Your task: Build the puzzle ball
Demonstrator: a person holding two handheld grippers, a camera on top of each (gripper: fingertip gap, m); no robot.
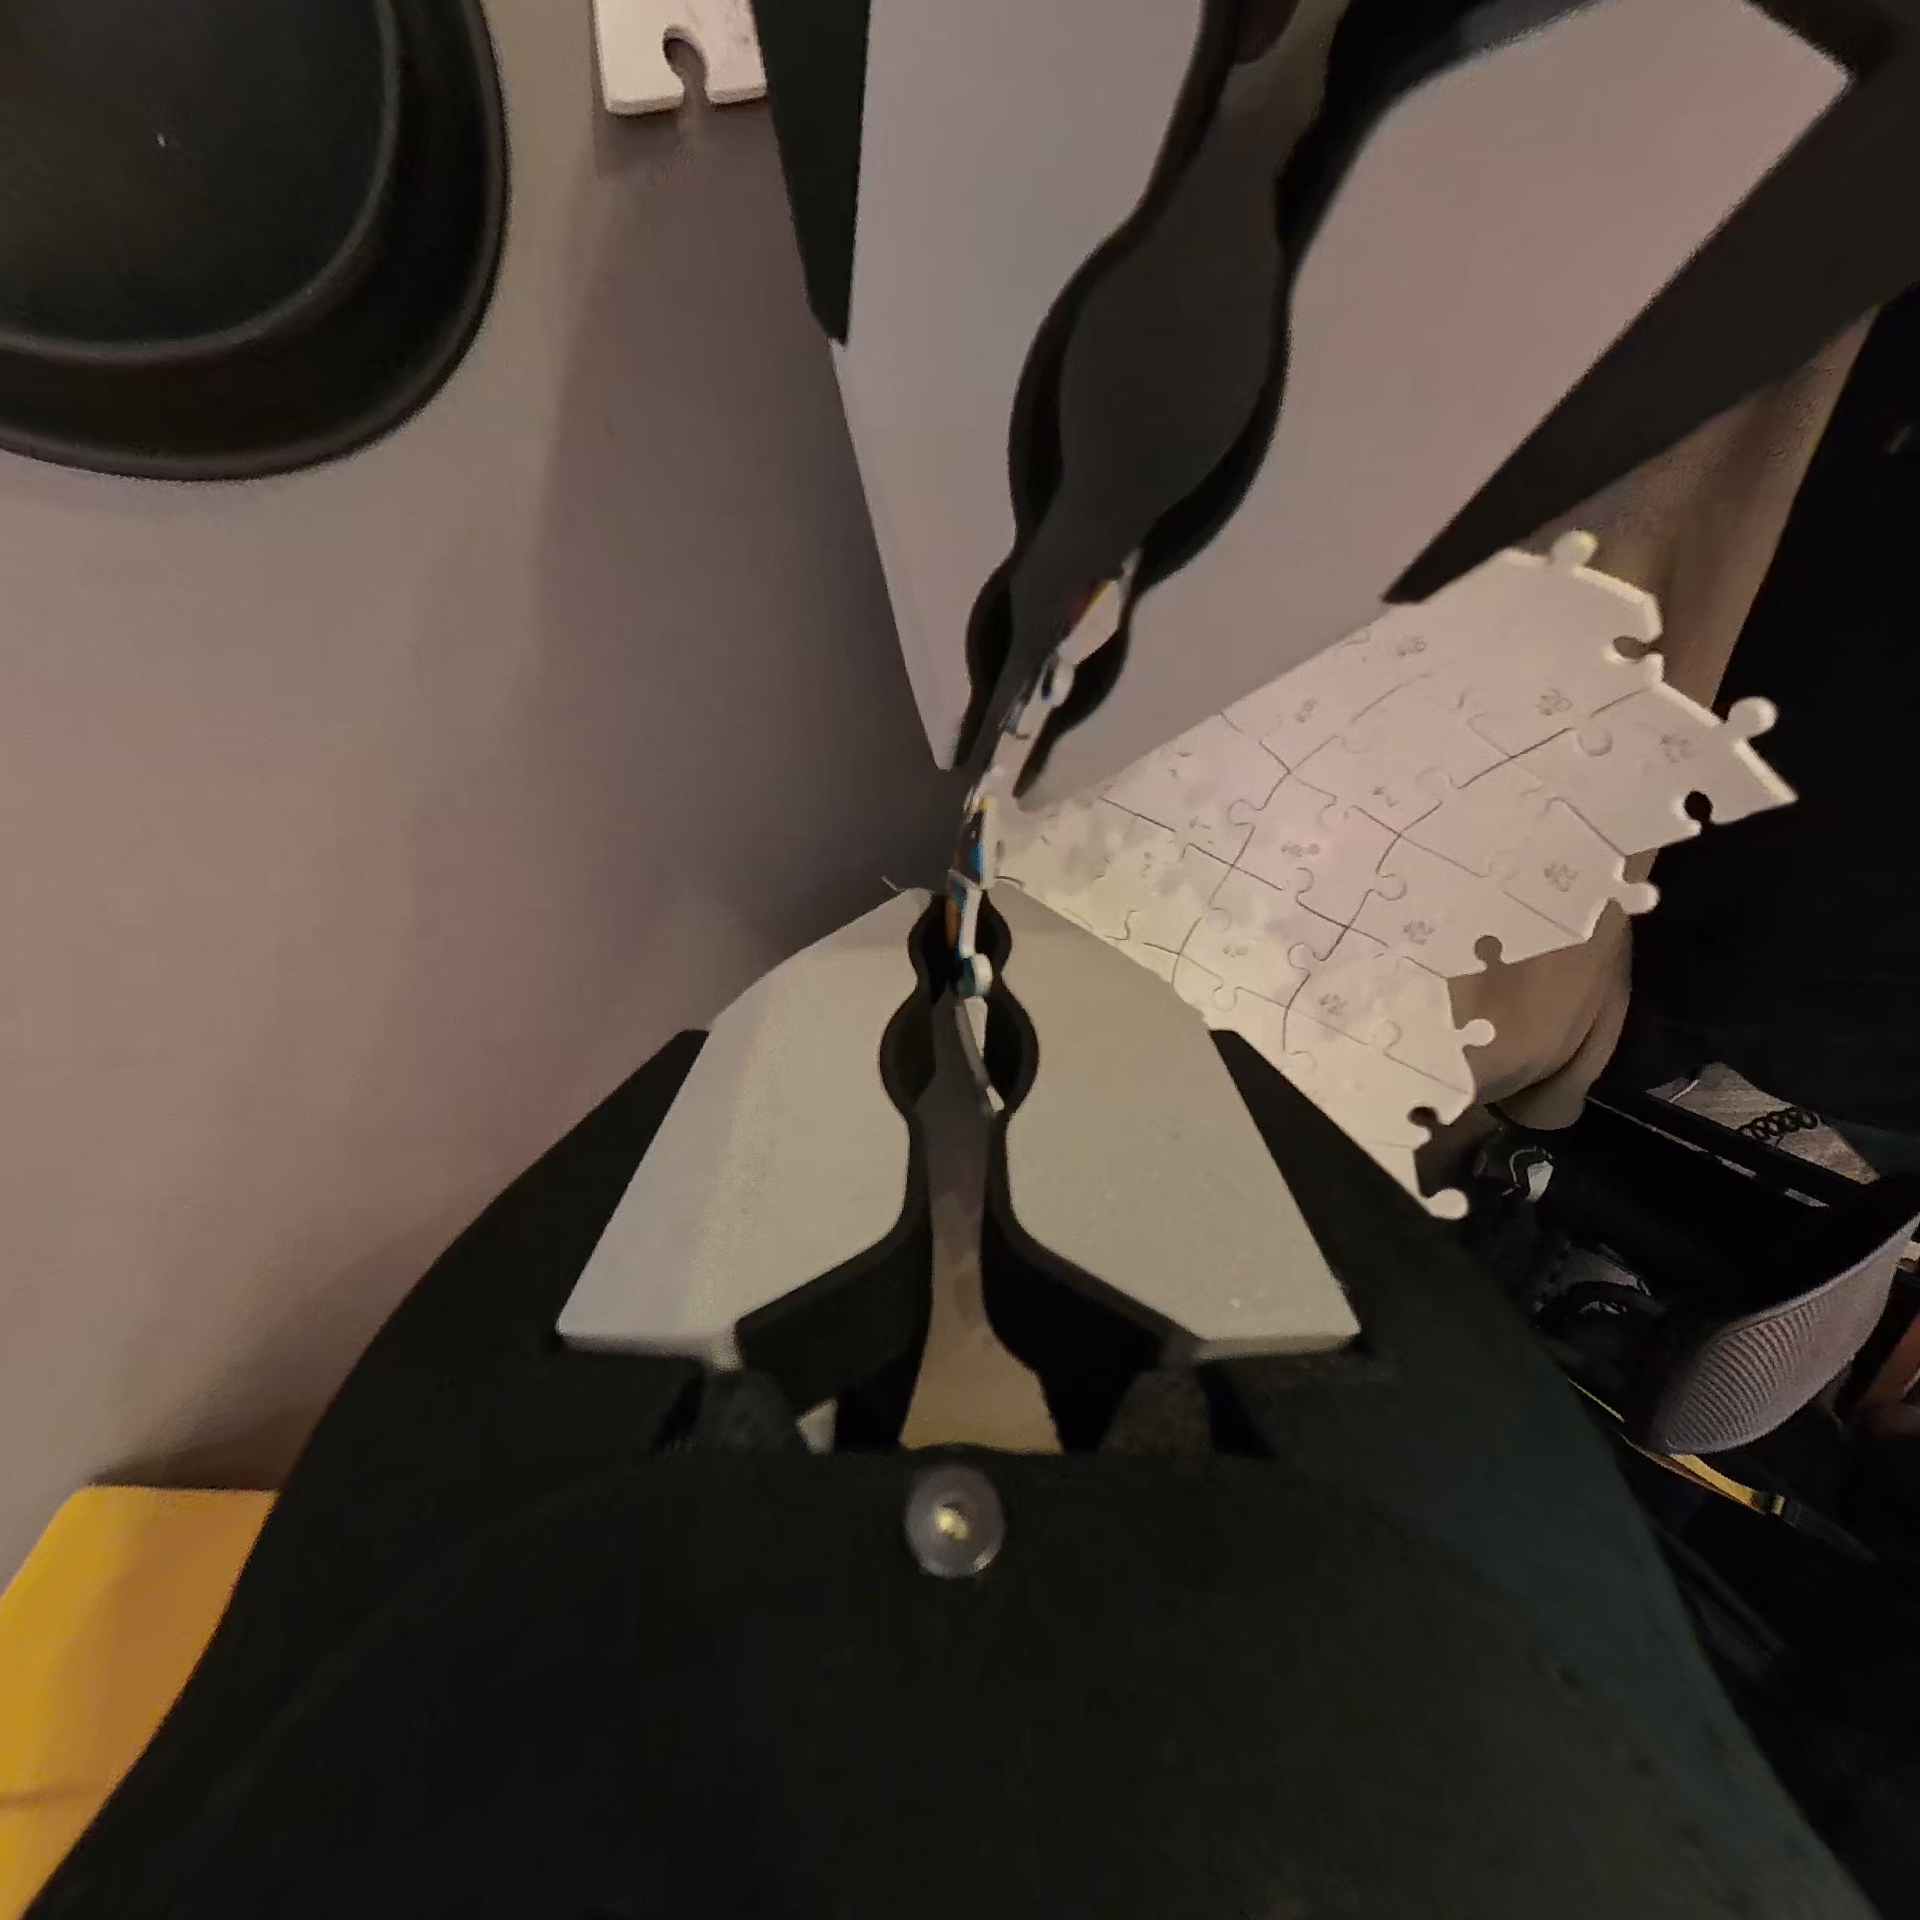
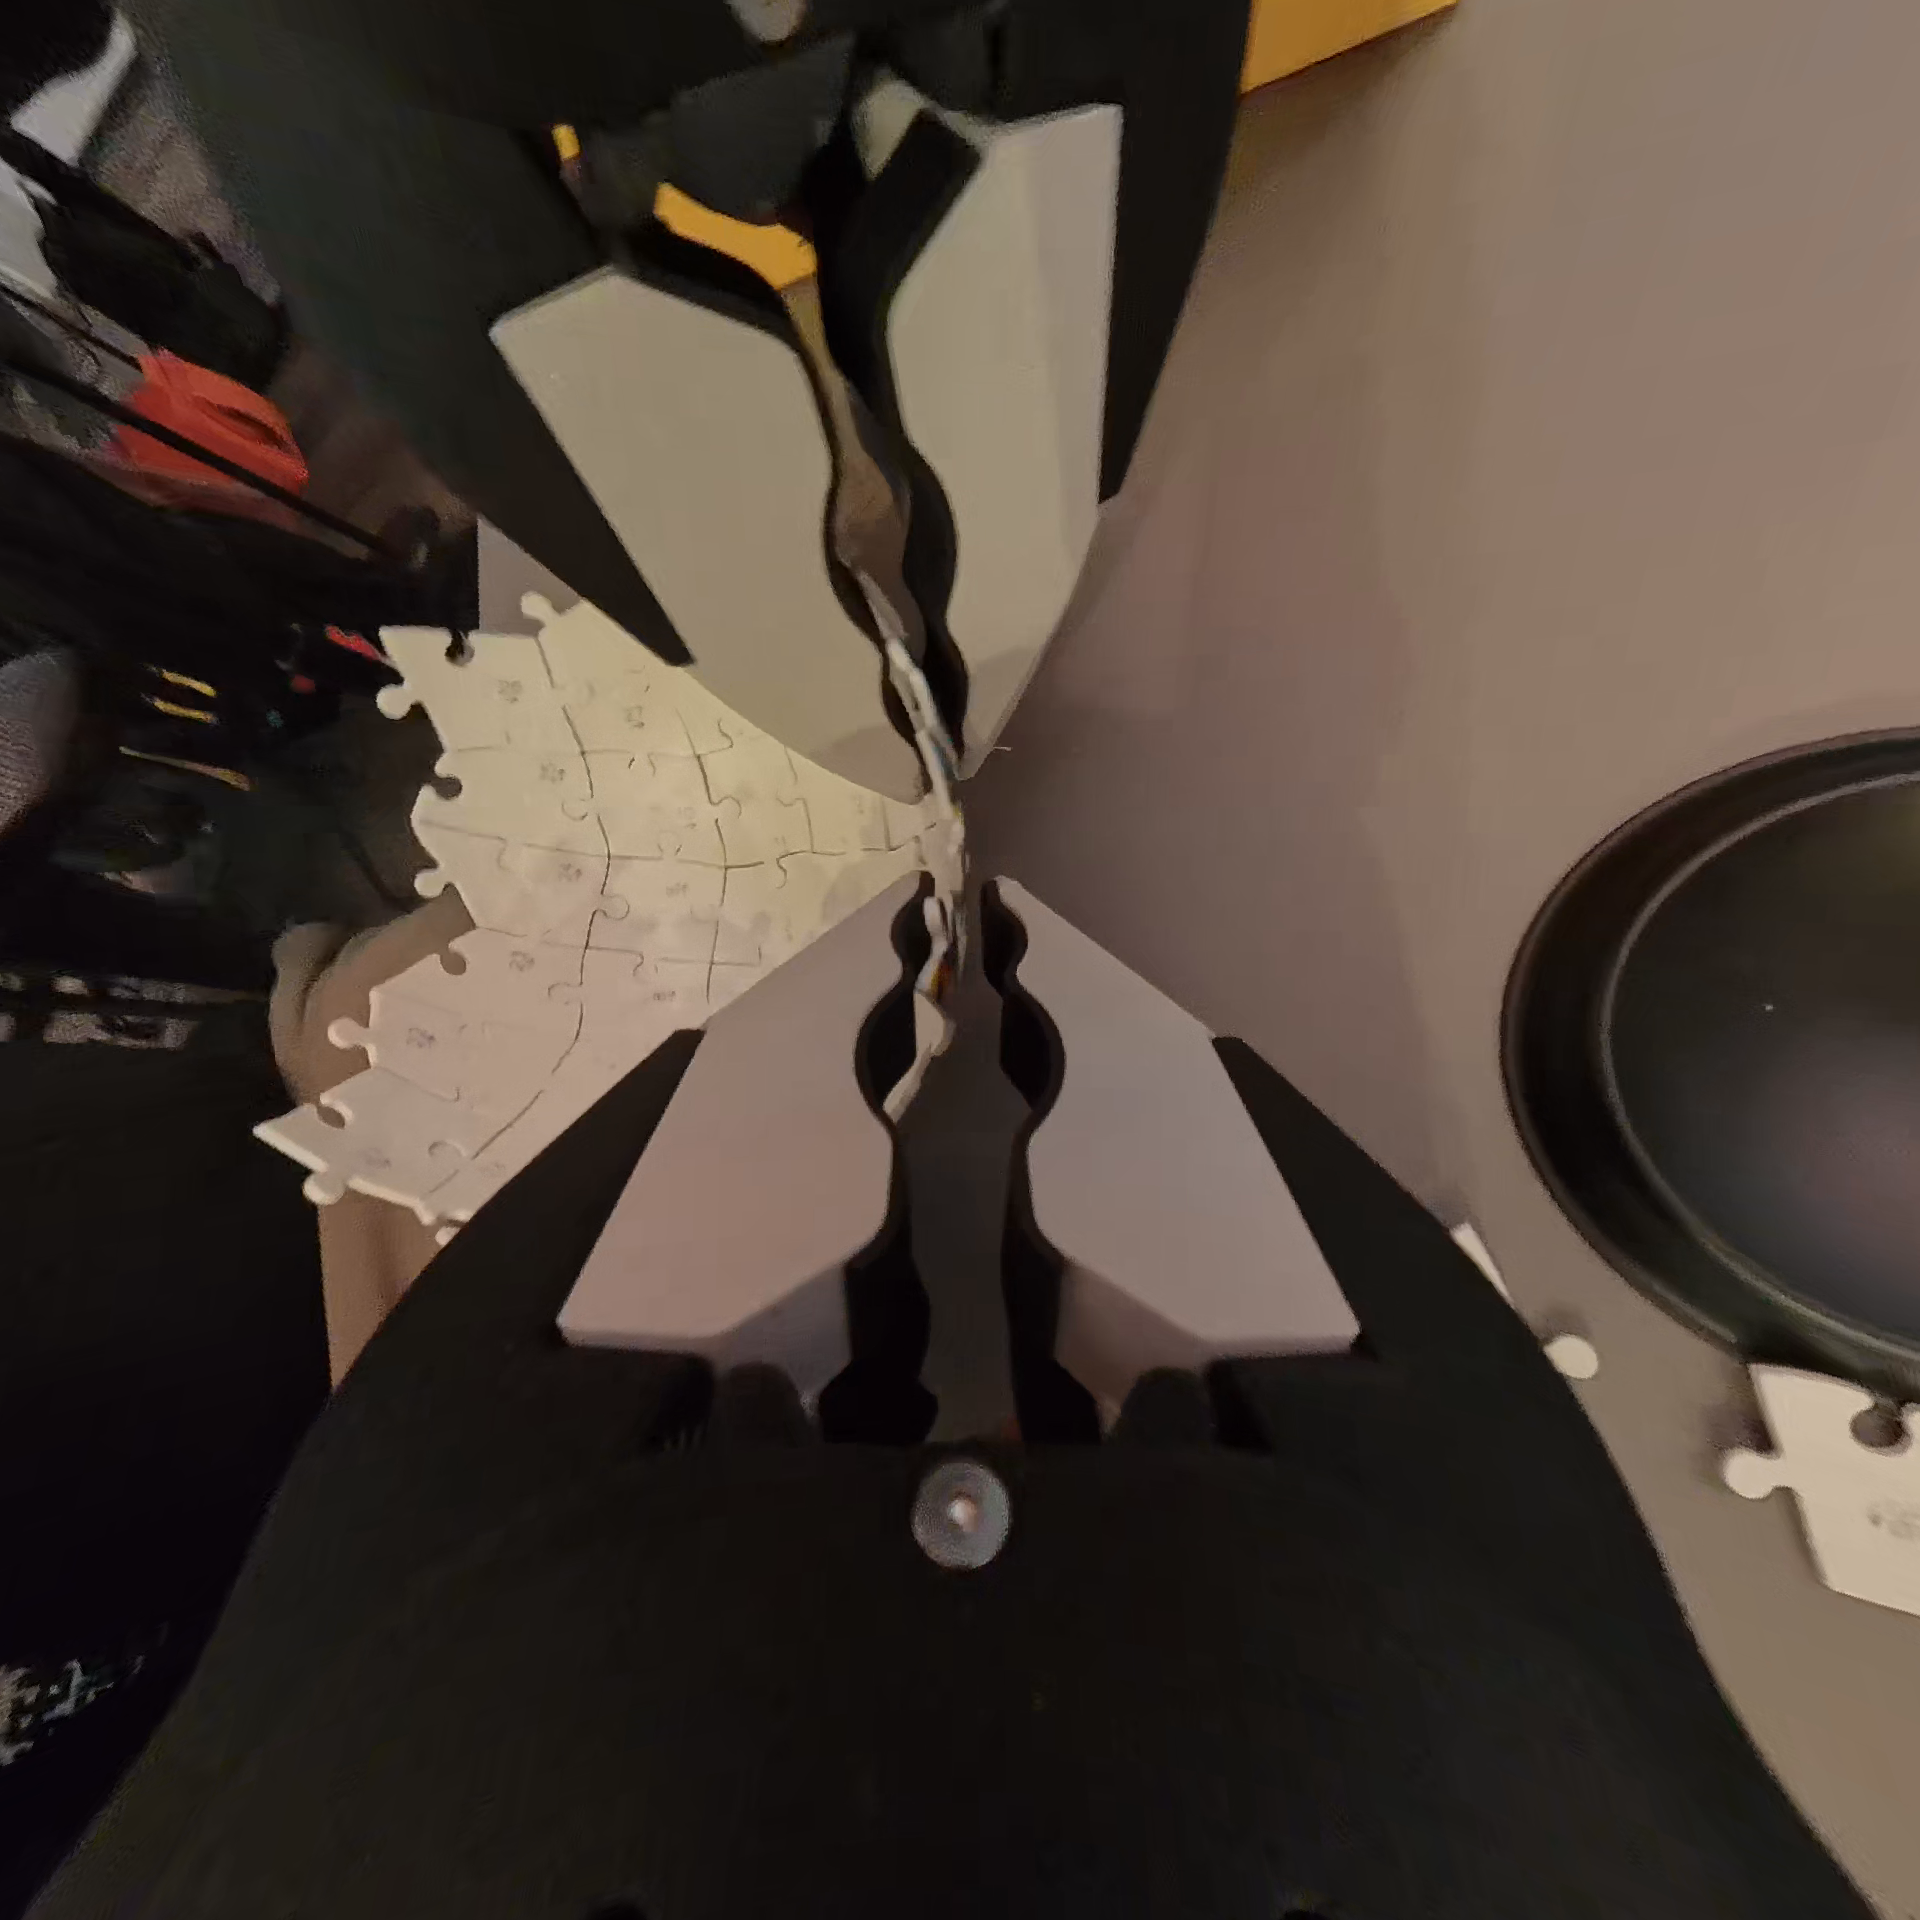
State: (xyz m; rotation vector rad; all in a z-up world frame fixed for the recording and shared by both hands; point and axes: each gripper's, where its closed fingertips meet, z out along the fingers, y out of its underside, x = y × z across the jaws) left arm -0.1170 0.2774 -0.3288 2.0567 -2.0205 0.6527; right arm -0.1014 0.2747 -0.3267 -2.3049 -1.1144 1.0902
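Since both grippers meet nose to nose at frame centre, the curved puzzle-ball section [image 1: 1382,883] hangs in the air between them, white underside w/ printed marks facing the cams, fanning right of centre in the left wrist view and left of centre in the right wrist view. Left gripper [image 1: 961,935] has its jaws pressed nearly together, pinching the section's edge; right gripper [image 2: 951,925] likewise pinches an edge piece, w/ a narrow gap further back along the fingers. Judging by looks: thin plastic pieces, light, stiff individually, but the joints btwn them prob. pop apart if twisted or squeezed off-axis, so the assembly is fragile as a whole. Smooth surface, likely a bit slippery in the pads. Best hold seems the rim near a seam, both sides close to the joint being pressed, not the far unsupported tabs. Black bowl [image 1: 208,239] sits upper left in the left wrist view, at right edge in the right wrist view [image 2: 1745,1049]; inside looks empty as far as shown. Loose white pieces lie on the grey table [image 2: 1455,520] beside it: one at lower right [image 2: 1839,1496], another at top [image 1: 675,62].
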